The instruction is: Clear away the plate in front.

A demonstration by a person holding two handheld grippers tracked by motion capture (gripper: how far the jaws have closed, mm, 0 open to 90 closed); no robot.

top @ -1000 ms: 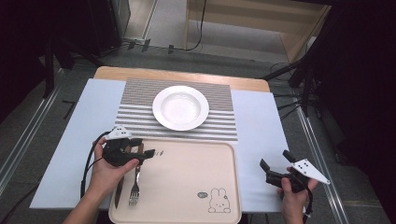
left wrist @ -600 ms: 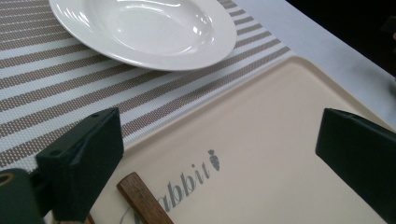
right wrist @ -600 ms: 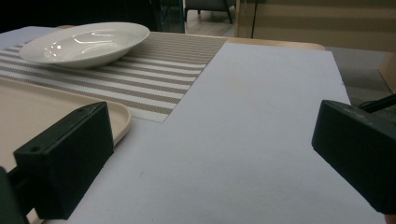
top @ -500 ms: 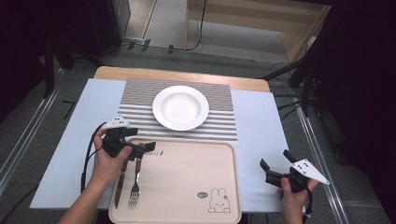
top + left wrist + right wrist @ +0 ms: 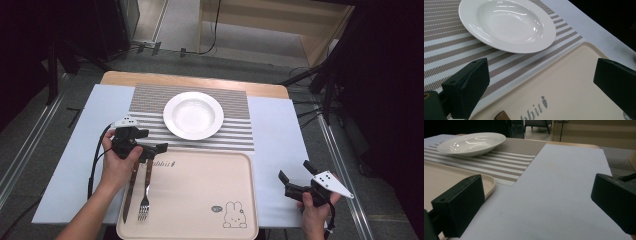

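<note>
Since the left tool [image 5: 159,148], jaws just opened wide and empty, is held over the fork [image 5: 145,192] and knife [image 5: 130,190] on the tray [image 5: 200,200], release is judged done; withdrawal is called for next.

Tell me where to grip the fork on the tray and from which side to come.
Grip the fork by its wooden handle, which points toward the plate. Come from above with the open left gripper, jaws across the handle. The knife lies close on its left, so one jaw probably has to slip between them.
</note>
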